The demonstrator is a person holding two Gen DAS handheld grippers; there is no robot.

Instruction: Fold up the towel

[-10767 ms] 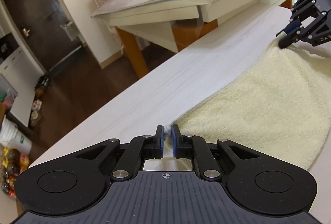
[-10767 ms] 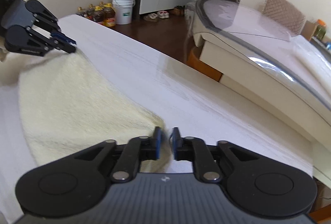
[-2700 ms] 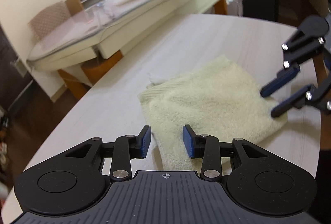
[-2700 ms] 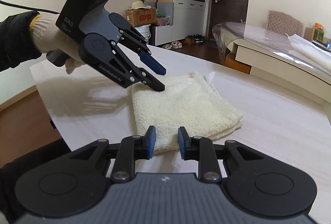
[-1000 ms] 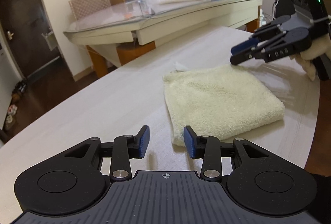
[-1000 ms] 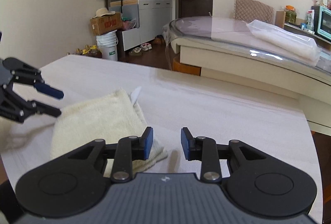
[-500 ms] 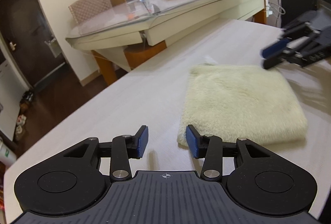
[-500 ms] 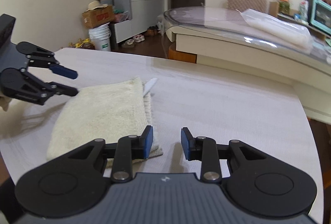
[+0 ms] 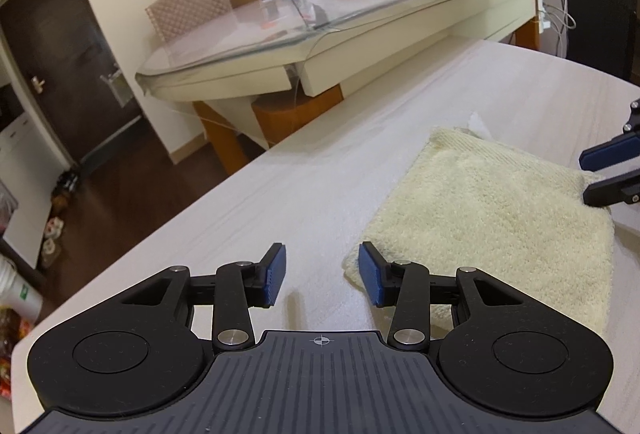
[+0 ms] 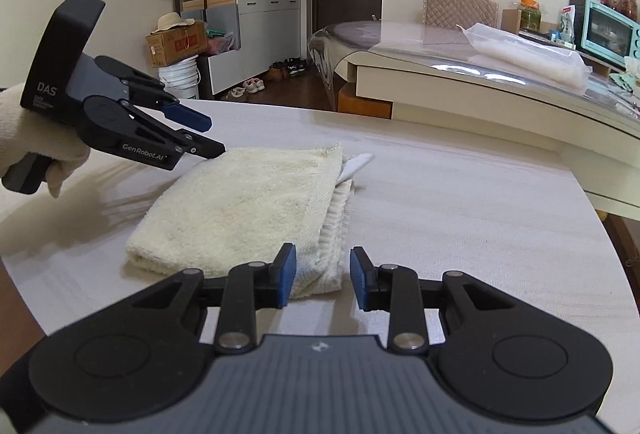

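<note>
The right gripper (image 10: pixel 322 276) is opening, its blue pads apart over the towel's near corner, pinching nothing. The left gripper (image 9: pixel 322 276) stands spread too, bare table (image 9: pixel 304 193) between its pads. The cream towel (image 10: pixel 248 205) lies folded into a thick square on the pale table, at one o'clock from the left gripper and eleven o'clock from the right. A white tag (image 10: pixel 356 165) pokes out at its far corner.

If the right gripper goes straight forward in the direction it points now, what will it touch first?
Most likely the near corner of the folded towel, which lies just ahead of the right gripper, whose jaws are opening with nothing between them. Depth is unclear, so it might meet the table beside it.
</note>
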